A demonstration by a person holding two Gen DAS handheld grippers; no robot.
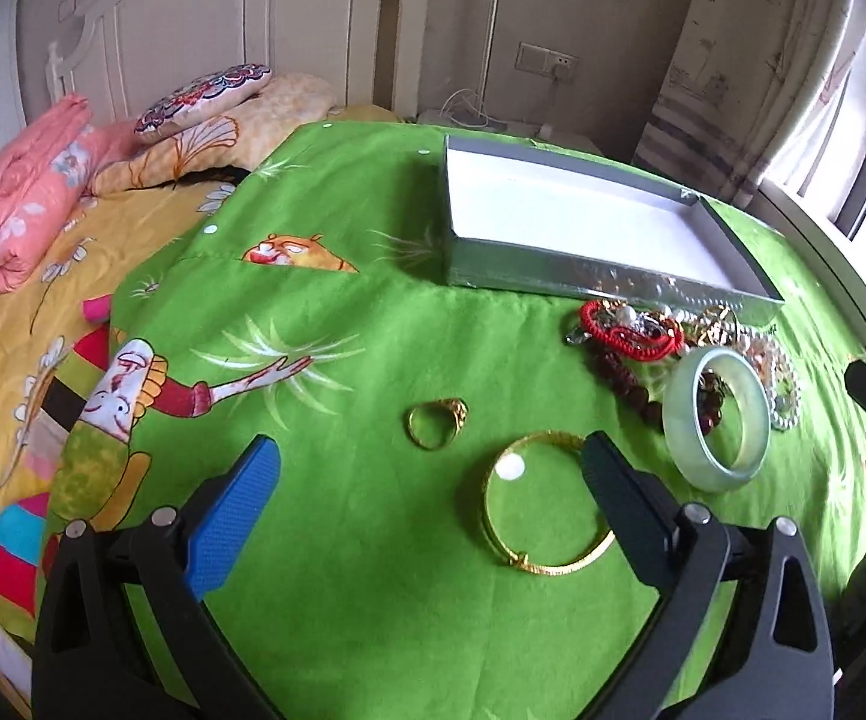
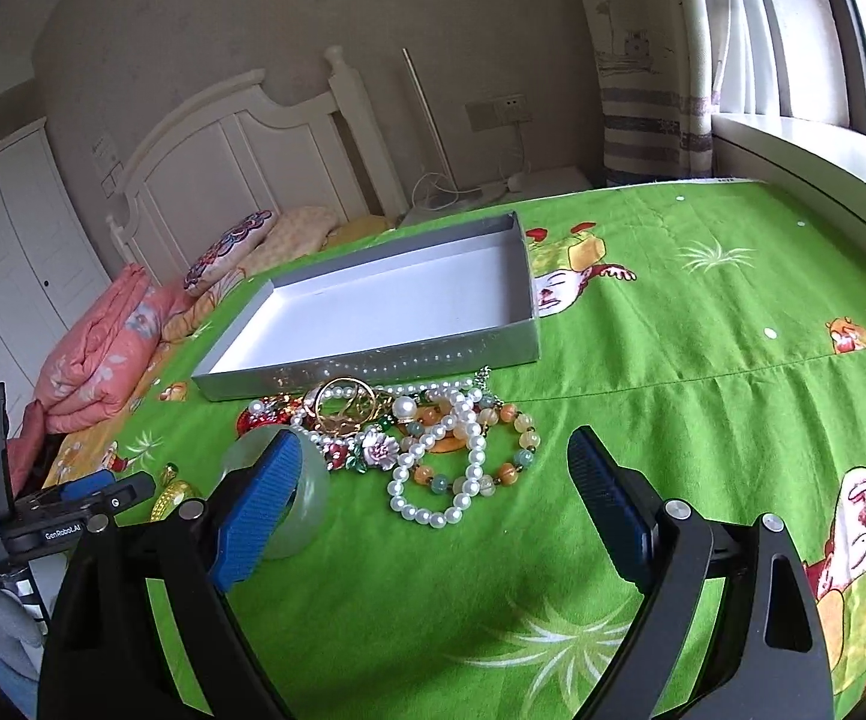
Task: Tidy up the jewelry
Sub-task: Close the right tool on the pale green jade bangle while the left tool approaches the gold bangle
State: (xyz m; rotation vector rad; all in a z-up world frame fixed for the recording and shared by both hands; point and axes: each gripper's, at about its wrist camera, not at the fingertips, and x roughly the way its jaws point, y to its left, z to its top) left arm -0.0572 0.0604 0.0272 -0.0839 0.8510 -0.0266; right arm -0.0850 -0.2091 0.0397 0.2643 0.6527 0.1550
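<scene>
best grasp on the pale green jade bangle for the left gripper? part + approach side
Take the thick pale green jade bangle across its near rim, one finger inside the hole, one outside. It lies nearly flat on the green printed cloth, its far edge against the tangled jewelry pile, so come from above on the near, open side. The left gripper is open; the smooth band may slip, so pinch squarely.

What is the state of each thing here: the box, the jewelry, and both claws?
silver box: open, holds nothing
gold ring: lying loose on the cloth
gold bangle: flat on the cloth
jade bangle: leaning on the pile
pearl strand: tangled in the pile
left claw: open
right claw: open
</scene>
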